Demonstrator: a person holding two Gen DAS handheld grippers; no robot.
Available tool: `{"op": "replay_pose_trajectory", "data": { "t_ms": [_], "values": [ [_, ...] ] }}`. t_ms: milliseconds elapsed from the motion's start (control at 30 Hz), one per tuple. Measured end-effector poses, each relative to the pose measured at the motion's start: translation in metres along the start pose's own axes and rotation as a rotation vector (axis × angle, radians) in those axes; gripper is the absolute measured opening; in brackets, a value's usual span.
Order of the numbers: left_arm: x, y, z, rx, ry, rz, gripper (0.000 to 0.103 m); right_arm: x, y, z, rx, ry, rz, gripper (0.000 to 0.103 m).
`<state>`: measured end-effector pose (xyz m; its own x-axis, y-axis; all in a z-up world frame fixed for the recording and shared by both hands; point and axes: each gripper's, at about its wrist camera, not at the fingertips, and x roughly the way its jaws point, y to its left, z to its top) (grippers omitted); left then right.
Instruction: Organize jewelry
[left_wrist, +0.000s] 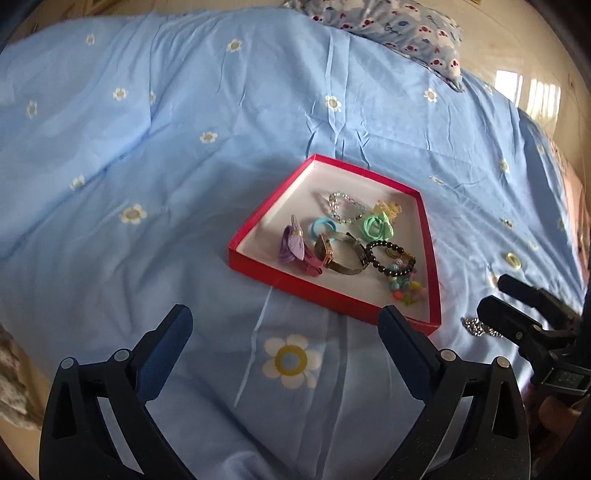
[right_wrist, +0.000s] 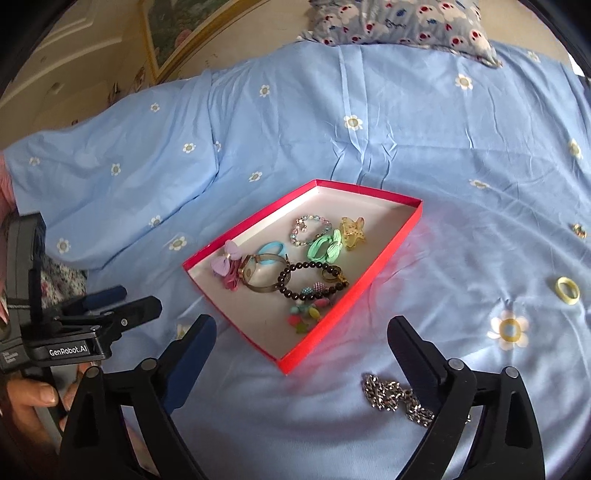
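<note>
Red cardboard frames the shallow tray that lies on the pale blue bedspread ahead of both my grippers. Its white floor holds the sorted pieces: a purple bow and a pink one touching it at the near left, a watch with a metal band beside them, a light blue hair tie just behind the watch, a black bead bracelet overlapping the watch band, a mint green hair tie, a pastel crystal bracelet, a yellow hair claw toward the far corner, and a cluster of coloured beads near the right wall.

My left gripper hangs over bare bedspread just short of the tray's near wall, fingers spread wide with nothing between them; my hand wraps its handle at the left edge of the right wrist view. My right gripper is also spread wide and holds nothing. A silver chain lies bunched on the cloth outside the tray, just inside my right finger, partly hidden by it. Farther right on the bedspread, well apart from the tray, lie a yellow ring-shaped band and a small gold piece, too small to identify. A patterned pillow lies at the far end of the bed.
</note>
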<state>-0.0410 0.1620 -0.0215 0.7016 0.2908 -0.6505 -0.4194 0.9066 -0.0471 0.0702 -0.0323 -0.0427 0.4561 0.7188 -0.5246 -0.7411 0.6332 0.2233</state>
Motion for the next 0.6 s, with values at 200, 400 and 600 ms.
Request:
{"op": "replay_pose_trajectory", "data": {
  "t_ms": [200, 400, 600],
  "values": [
    [-0.027, -0.011, 0.019, 0.111, -0.059, 0.066, 0.103, -0.020, 0.007, 0.022, -0.068, 0.010, 0.011, 0.098],
    [-0.046, -0.011, 0.053, 0.135, -0.156, 0.130, 0.103, -0.056, 0.017, 0.069, -0.186, -0.073, -0.064, 0.103],
    [-0.016, -0.013, 0.045, 0.103, -0.120, 0.238, 0.103, -0.047, 0.013, 0.067, -0.145, -0.110, -0.080, 0.103]
  ]
}}
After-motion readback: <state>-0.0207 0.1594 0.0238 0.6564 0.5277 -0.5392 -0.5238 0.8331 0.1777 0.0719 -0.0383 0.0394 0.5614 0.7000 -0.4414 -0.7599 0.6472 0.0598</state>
